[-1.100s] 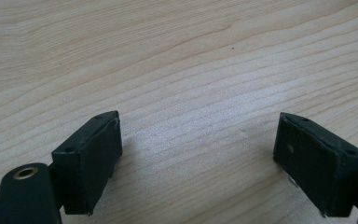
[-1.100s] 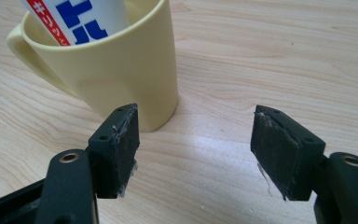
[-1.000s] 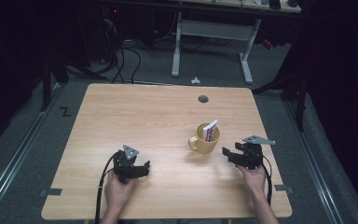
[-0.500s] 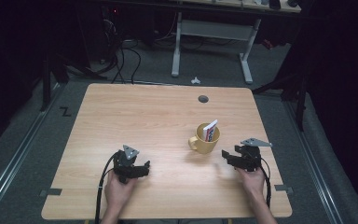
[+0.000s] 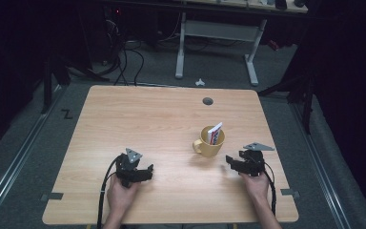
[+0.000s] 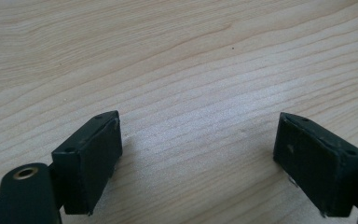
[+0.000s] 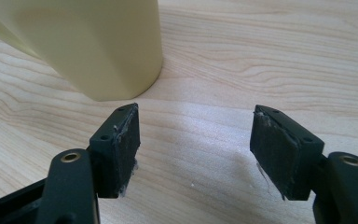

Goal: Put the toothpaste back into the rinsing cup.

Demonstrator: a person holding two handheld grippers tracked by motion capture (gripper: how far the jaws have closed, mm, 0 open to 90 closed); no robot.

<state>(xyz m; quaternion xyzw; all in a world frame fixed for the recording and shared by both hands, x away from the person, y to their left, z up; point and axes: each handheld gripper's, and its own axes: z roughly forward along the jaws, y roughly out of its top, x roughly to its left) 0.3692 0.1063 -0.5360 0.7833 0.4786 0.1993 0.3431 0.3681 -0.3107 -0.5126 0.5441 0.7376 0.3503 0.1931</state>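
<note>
My right gripper (image 5: 230,162) has eased slightly down-frame from the yellow mug (image 5: 210,143); jaws apart, empty. Next: release done, so retreat.

One mug (image 5: 208,142) — one tube (image 5: 215,133) — two tools (image 5: 228,162)

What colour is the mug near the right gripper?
Yellow mug; clearest in the high view.

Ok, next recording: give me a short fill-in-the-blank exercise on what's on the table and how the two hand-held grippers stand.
1. The yellow mug holds a ____, standing up out of it.
2. The mug stands nearest the ____ hand-held gripper.
3. The jaws of the left hand-held gripper are ____, with only bare table between them.
4. The mug's handle points toward the ____ edge of the high view.

Missing words: toothpaste tube; right; open; left
</note>
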